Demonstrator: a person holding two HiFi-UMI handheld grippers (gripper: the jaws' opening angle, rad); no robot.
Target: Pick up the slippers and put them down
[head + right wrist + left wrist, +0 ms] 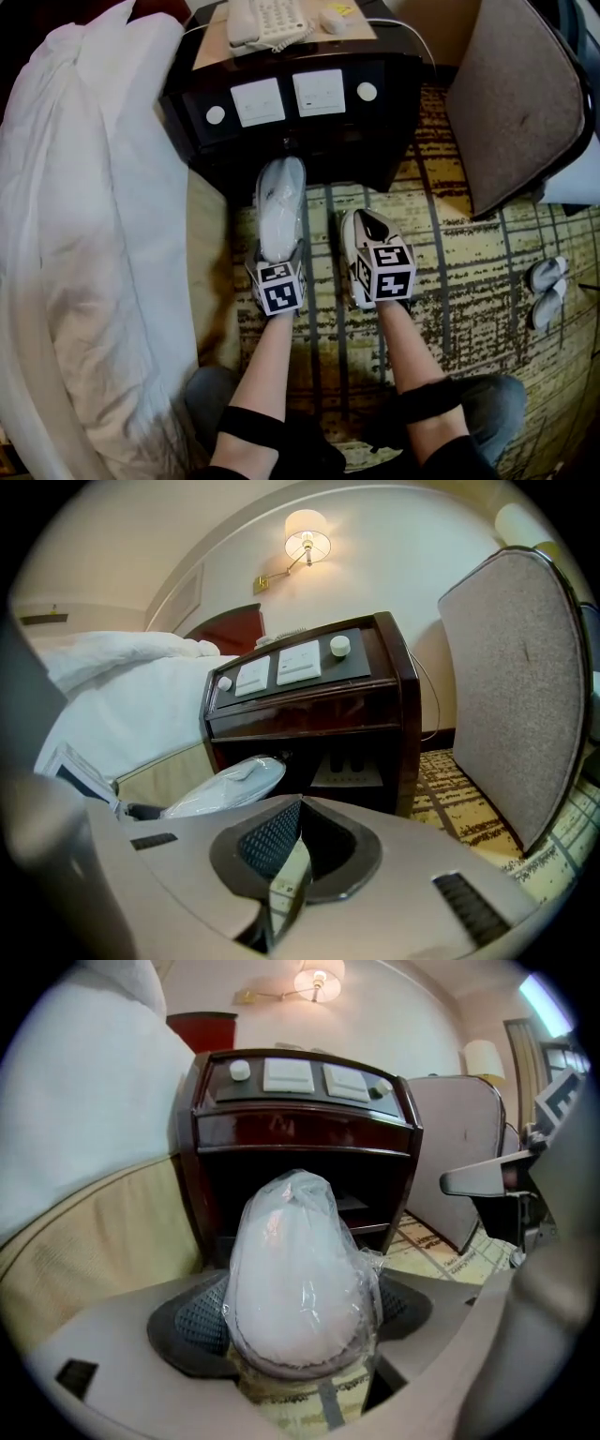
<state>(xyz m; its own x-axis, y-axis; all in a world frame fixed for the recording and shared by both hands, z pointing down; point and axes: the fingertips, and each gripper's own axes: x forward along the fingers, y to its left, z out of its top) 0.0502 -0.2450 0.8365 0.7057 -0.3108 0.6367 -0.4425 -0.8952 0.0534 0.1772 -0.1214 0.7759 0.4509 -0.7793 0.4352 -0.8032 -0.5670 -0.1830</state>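
Observation:
A pair of white slippers in a clear plastic bag (279, 202) hangs above the patterned carpet, toe towards the dark nightstand (300, 141). My left gripper (278, 251) is shut on the heel end of the pack. In the left gripper view the bagged slippers (300, 1279) fill the space between the two dark pads (192, 1321). To the right, my right gripper (364, 223) is shut with nothing in it, and its pads meet in the right gripper view (292, 829). That view also shows the bagged slippers (225, 785) to its left.
A bed with a white duvet (84, 234) runs along the left. The nightstand carries a switch panel and a telephone (267, 23). An upholstered chair (520, 103) stands at the right. Another pair of slippers (547, 291) lies on the carpet at the far right.

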